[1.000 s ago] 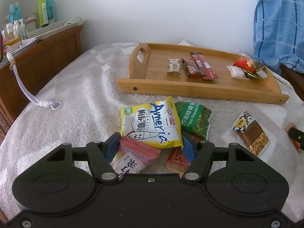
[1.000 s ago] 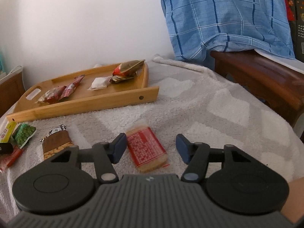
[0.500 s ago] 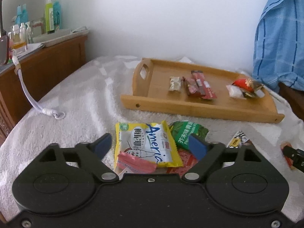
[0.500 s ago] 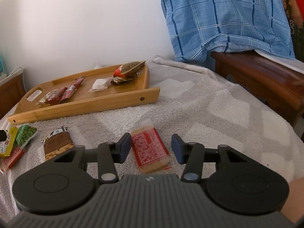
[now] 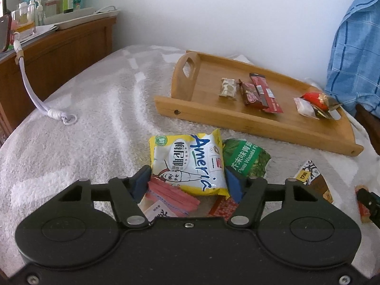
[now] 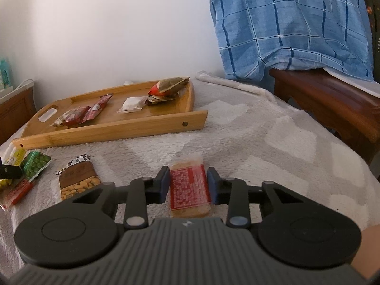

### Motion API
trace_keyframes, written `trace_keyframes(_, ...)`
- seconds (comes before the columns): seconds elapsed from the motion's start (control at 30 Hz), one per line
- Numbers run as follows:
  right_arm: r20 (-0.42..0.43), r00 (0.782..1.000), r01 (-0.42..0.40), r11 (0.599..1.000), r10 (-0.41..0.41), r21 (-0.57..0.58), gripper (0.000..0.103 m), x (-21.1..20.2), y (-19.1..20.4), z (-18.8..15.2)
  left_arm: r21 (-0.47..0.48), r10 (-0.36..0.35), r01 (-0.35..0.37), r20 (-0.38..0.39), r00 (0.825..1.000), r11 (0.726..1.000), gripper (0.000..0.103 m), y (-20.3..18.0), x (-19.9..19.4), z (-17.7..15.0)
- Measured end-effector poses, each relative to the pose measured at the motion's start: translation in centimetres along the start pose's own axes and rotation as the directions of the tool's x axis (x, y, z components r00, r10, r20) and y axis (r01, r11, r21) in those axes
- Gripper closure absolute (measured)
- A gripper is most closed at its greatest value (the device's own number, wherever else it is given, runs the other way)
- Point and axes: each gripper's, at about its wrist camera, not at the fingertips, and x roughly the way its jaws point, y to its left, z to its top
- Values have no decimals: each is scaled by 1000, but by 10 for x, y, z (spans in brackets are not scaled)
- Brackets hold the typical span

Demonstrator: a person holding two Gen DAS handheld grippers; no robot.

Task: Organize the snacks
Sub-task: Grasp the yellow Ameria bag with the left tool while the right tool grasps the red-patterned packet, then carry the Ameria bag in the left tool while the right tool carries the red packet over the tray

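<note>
A wooden tray [image 5: 237, 116] holds several small snacks and also shows in the right wrist view [image 6: 114, 128]. My left gripper [image 5: 187, 182] is shut on a yellow and white snack bag [image 5: 187, 163], its pads against the bag's two sides. A pink packet [image 5: 171, 197], a red packet [image 5: 223, 209] and a green wasabi peas bag [image 5: 244, 159] lie under and beside it. My right gripper [image 6: 188, 185] is shut on a red wafer packet [image 6: 188, 187] lying on the grey towel. A brown peanut packet [image 6: 78, 180] lies to its left.
A wooden cabinet [image 5: 59, 52] with bottles stands at the left, with a white cord [image 5: 38, 99] hanging onto the towel. A blue plaid cloth [image 6: 292, 26] drapes over a dark wooden chair [image 6: 332, 99] at the right.
My left gripper opened wide, then closed onto the yellow bag's sides. My right gripper closed steadily from open around the red wafer packet to touching its sides.
</note>
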Motion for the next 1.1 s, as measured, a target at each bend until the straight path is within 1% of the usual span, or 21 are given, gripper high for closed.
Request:
trace_keyframes(0.03,1,1000,-2,1000,2,-1,66,0,0,0,4,1,-1,1,1000,1000,42,0,0,0)
trace_keyframes(0.1,3,1000,-6,1000,6,-5,67,0,1,0,11,10,-10,3,1000,1000,48,0,-2,0)
trace_keyframes(0.23,8,1000,-14,1000,14,-13,69,0,2,0,1,-1,1,8,1000,1000,53,2,-5,0)
trace_keyframes(0.3,15,1000,-14,1000,14,-16,74,-1,2,0,1,-3,3,12,1000,1000,54,2,-7,1)
trace_keyframes(0.43,19,1000,-18,1000,18,-19,75,-2,3,0,3,-7,7,21,1000,1000,54,0,-11,2)
trace_keyframes(0.6,30,999,-26,1000,26,-18,80,-3,3,0,29,-13,11,52,999,1000,54,-6,-20,4)
trace_keyframes(0.77,44,998,-35,999,36,-19,82,-6,3,-1,52,-28,24,78,997,998,54,-13,-29,8)
trace_keyframes(0.9,60,997,-45,999,46,-27,83,-8,4,-1,62,-40,35,84,996,997,54,-17,-34,10)
trace_keyframes(1.1,83,995,-61,997,64,-43,83,-12,7,-1,102,-48,38,101,994,994,54,-26,-40,10)
